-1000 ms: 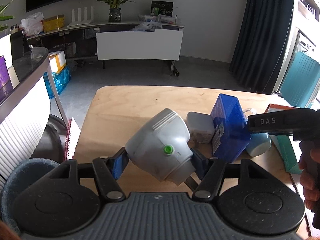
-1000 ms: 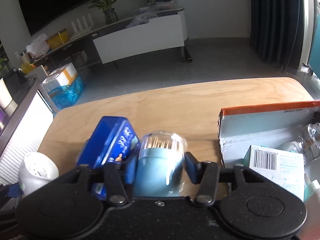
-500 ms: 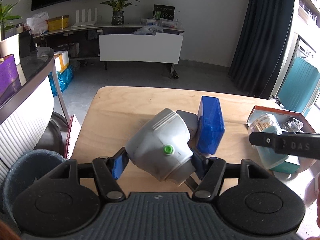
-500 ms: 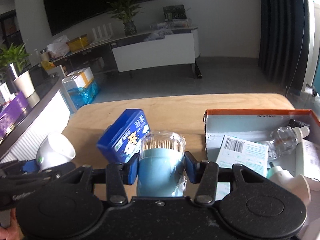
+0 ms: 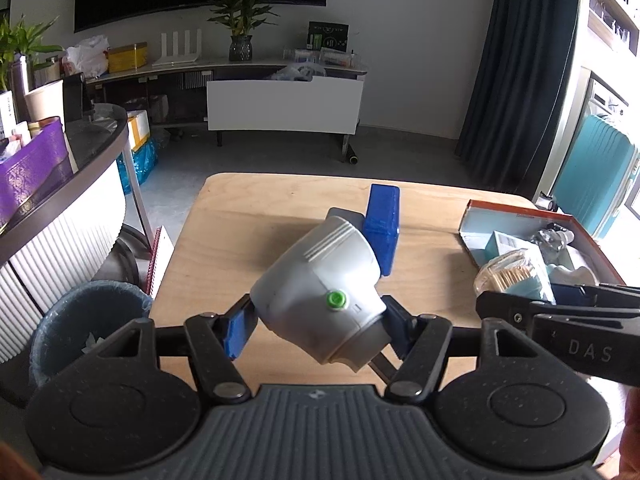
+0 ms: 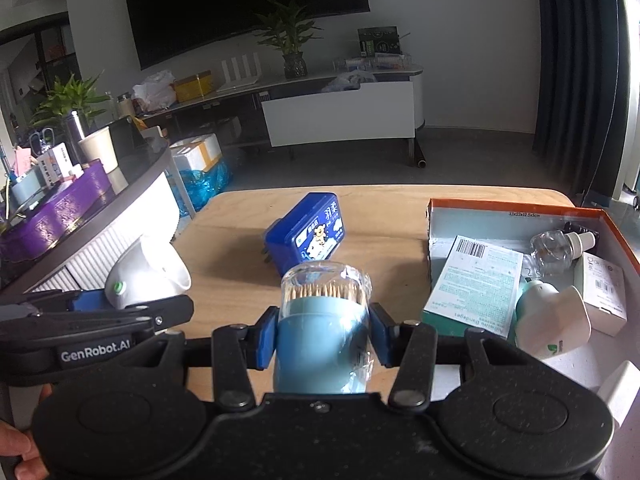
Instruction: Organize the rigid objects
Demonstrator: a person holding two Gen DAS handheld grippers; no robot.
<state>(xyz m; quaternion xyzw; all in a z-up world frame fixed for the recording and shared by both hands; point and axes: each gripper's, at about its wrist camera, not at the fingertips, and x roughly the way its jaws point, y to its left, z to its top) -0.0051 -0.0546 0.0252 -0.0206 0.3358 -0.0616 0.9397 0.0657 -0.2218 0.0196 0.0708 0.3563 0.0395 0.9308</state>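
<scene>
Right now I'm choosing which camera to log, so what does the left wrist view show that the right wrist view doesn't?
Only the left wrist view shows the blue-lined bin on the floor beside the table and the teal suitcase.

Only the right wrist view shows the blue box's printed lid, and, in the orange-rimmed box, the bandage carton and the white bottle.

Both show the left gripper clamped on the white device, the right gripper clamped on the toothpick holder, and the wooden table.

left gripper (image 5: 318, 324): fingers clamped on load | right gripper (image 6: 323, 334): fingers clamped on load, raised
</scene>
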